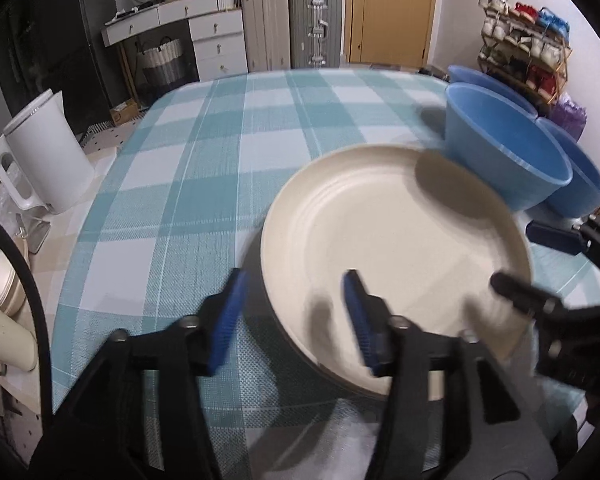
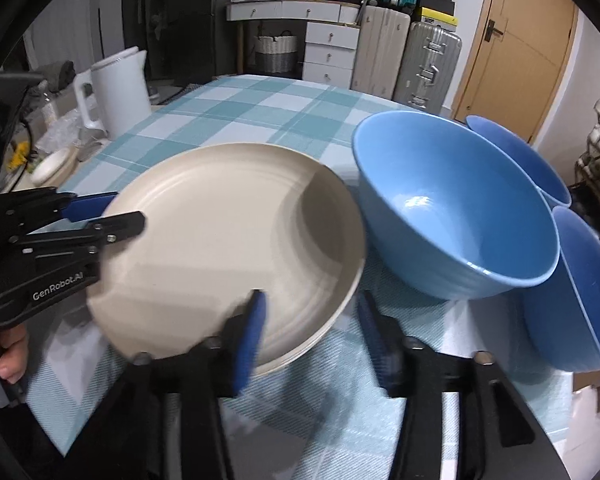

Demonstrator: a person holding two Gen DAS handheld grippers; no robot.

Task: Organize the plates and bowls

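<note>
A cream plate lies on the checked tablecloth, also in the right wrist view. My left gripper is open, its jaws straddling the plate's near-left rim. My right gripper is open, its jaws straddling the plate's right rim; it shows at the right of the left wrist view. Three blue bowls stand to the plate's right: a big one, one behind, one at the right edge.
A white kettle stands on the left side counter, with a cream bowl nearer me. Suitcases, a drawer unit and a door lie beyond the table's far edge. A shoe rack stands far right.
</note>
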